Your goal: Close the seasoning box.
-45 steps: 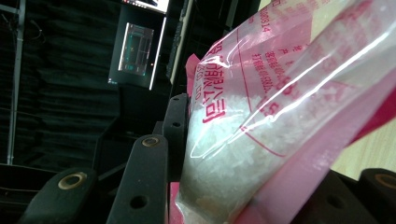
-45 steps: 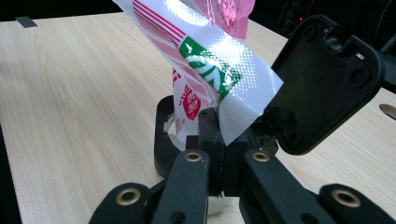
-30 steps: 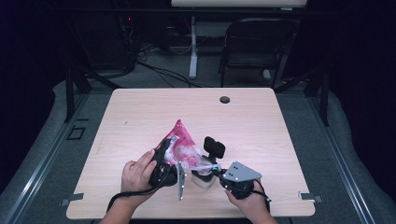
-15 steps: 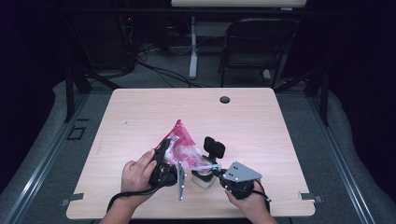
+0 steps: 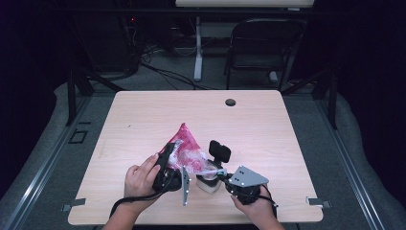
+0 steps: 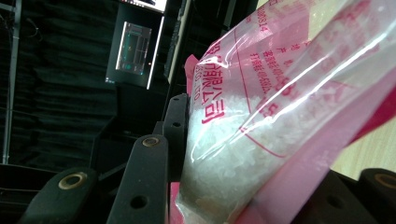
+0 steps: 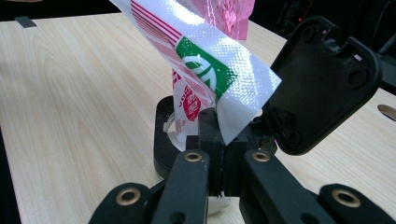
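Observation:
A pink and clear plastic bag [image 5: 184, 147] of white crystals is held tilted over the table's near middle. My left gripper [image 5: 168, 167] is shut on the bag's full part; in the left gripper view the bag [image 6: 280, 93] bulges between the two jaws of the left gripper [image 6: 243, 186]. My right gripper [image 5: 214, 173] is shut on the bag's lower corner, a white flap with a green mark [image 7: 219, 74] pinched at the tips of the right gripper [image 7: 223, 156]. Right under that corner stands a small white jar [image 5: 207, 185] with a black rim [image 7: 163, 135]. Its black flip lid [image 7: 322, 84] stands open.
The light wooden table [image 5: 287, 129] has a round cable hole [image 5: 230, 102] near its far edge. A dark chair [image 5: 261, 45] and table legs stand beyond it on the grey floor. Both hands rest near the table's front edge.

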`<state>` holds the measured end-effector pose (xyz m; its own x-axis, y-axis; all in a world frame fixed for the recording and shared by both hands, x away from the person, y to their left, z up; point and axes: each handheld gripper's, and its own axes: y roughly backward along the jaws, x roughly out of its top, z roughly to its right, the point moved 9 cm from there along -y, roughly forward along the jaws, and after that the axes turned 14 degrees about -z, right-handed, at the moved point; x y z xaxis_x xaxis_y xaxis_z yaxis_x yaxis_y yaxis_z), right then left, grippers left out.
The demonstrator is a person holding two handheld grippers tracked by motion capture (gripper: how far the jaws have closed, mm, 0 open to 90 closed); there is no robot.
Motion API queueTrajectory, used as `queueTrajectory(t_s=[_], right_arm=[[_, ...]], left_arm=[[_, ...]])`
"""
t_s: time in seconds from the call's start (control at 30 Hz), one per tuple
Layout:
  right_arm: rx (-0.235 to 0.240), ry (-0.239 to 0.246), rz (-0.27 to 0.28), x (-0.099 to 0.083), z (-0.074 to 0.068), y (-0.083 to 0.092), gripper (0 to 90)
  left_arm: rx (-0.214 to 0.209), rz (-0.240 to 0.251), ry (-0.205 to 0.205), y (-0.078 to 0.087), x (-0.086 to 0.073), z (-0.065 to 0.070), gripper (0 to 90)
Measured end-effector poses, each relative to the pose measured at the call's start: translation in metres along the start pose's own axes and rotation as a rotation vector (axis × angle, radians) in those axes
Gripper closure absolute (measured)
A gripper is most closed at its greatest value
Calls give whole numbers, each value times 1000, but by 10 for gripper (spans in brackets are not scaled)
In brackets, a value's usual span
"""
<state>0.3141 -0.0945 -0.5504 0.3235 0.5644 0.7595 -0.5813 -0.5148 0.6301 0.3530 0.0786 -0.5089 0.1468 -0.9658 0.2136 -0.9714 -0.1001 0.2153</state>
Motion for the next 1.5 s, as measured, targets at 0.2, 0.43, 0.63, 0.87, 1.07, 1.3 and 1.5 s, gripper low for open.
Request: queueTrajectory(t_s=[0.2,0.43,0.63,0.87,1.07,1.3,1.5], right_arm=[[-4,-1,0,0,0,0,899],[-4,0,4,1,0,1,899],[-9,-1,11,2,1,3,896],[-7,-2,22,3,0,3,893],[-8,-1,22,4,0,2,892],[-6,-1,26,5,0,2,889],[-5,0,23,5,-1,2,886]], left_arm=[[-26,-3,15,-1,-1,2,687],[-40,-7,21,-3,-3,5,688],[-55,-15,25,-4,-5,8,690],[-76,-22,44,-6,-7,10,691],[-90,-29,46,-7,-9,12,692],[-103,-34,52,-7,-11,14,694],[-118,-34,67,-9,-13,17,694]])
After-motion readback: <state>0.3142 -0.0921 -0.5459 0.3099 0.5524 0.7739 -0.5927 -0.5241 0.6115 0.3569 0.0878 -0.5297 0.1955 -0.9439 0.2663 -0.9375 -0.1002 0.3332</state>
